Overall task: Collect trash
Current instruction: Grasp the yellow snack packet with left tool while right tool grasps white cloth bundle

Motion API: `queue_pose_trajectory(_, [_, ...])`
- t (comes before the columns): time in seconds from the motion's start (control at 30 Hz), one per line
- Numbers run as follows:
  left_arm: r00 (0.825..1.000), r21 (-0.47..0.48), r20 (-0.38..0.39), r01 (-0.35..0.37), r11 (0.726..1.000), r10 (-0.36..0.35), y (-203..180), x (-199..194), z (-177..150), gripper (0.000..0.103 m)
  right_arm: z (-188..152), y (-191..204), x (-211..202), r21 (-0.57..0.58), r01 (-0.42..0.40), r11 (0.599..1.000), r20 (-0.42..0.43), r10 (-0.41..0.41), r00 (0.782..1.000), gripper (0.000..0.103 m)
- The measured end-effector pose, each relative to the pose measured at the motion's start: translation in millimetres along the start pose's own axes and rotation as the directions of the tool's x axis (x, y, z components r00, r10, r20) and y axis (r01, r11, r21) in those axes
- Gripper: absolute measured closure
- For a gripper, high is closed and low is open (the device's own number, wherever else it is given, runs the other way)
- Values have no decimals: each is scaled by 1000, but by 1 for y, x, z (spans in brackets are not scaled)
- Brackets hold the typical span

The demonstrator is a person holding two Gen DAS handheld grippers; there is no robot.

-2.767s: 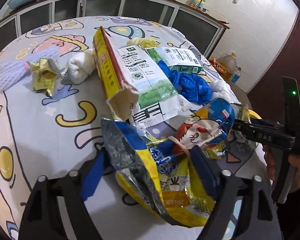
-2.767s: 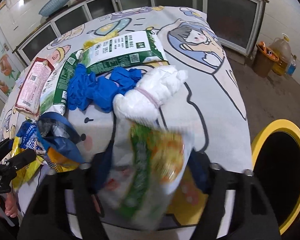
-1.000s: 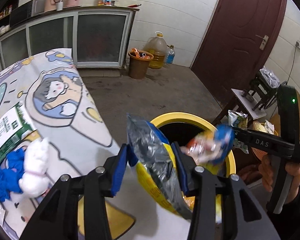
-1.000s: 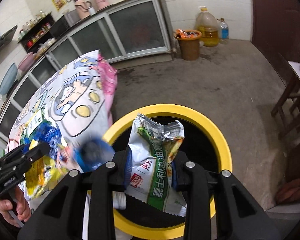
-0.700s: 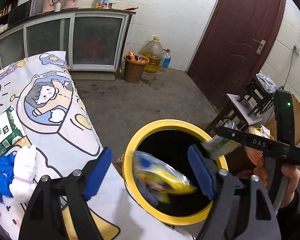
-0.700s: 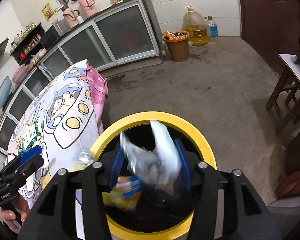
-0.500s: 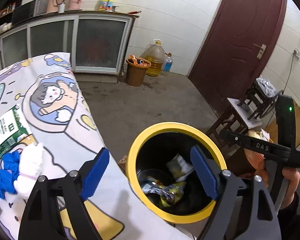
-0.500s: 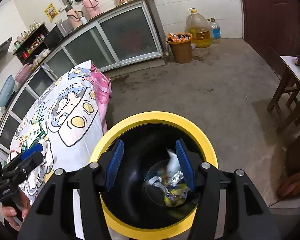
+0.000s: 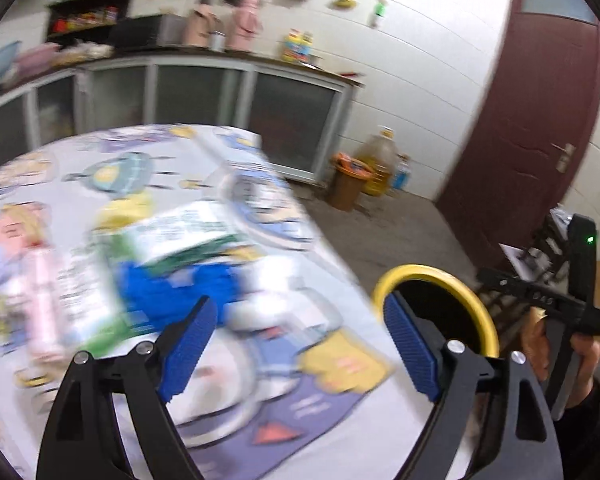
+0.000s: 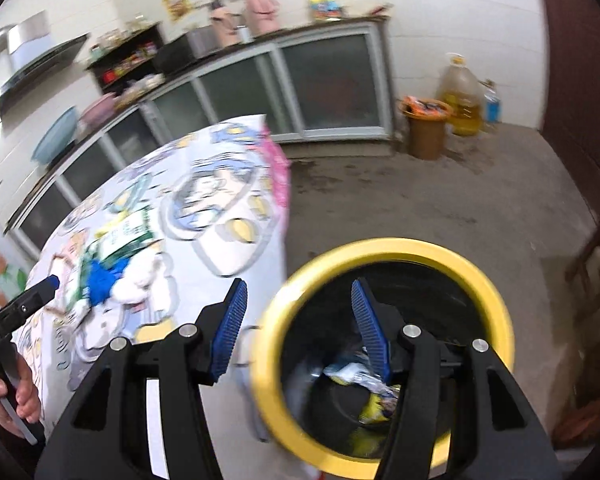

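Left gripper (image 9: 300,344): jaws just opened wide, empty. Right gripper (image 10: 295,320): jaws parted, empty, above yellow-rimmed bin (image 10: 496,304). Wrappers (image 10: 364,384) inside bin. Blue gloves (image 9: 171,284), packets (image 9: 179,236) on counter (image 9: 320,432).

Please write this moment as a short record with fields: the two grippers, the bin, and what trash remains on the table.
left gripper: open, nothing between its jaws, which have just been opening
right gripper: open and empty, over the bin
bin: yellow rim, beside the table; wrappers at the bottom
table: blue gloves, white bundle, green-and-white bags, blurred
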State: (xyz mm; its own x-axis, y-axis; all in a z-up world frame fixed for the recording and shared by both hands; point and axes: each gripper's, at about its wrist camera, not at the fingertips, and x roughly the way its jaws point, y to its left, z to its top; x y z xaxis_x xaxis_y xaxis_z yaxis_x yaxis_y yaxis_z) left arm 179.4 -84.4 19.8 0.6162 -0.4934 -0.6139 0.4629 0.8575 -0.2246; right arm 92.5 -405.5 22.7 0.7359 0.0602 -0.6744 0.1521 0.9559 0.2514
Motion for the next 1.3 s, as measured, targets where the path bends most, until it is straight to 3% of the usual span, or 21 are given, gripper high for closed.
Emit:
queue_pose_trajectory(0.2, [978, -80, 58, -194, 978, 199, 86, -65, -20, 15, -5, 76, 30, -140, -107, 984, -50, 101, 994, 50])
queue_pose_trajectory(0.33, [941, -125, 75, -319, 939, 330, 138, -93, -25, 10, -11, 121, 56, -194, -162, 968, -119, 140, 983, 50])
queue_pose_trajectory(0.43, [910, -139, 74, -397, 907, 409, 169, -101, -27, 8, -13, 147, 73, -244, -158, 957, -143, 126, 982, 50])
queue_pose_trajectory(0.63, [888, -206, 31, -444, 872, 459, 222, -97, -29, 8, -4, 162, 115, -168, -174, 970, -237, 132, 963, 50])
queue_pose_trajectory(0.77, [877, -211, -6, -471, 857, 480, 246, -84, -30, 8, 3, 167, 131, -129, -163, 978, -248, 128, 960, 50])
queue_pose_trajectory(0.83, [876, -214, -24, -476, 853, 482, 254, -76, -30, 8, 7, 167, 137, -114, -165, 980, -254, 132, 958, 50])
queue_pose_trajectory(1.07, [896, -187, -63, -443, 877, 440, 261, -48, -22, 8, 14, 167, 162, -54, -169, 984, -298, 146, 944, 50])
queue_pose_trajectory(1.3, [926, -207, -120, -376, 903, 358, 276, -14, -16, 8, 16, 169, 182, -8, -189, 982, -346, 174, 922, 50])
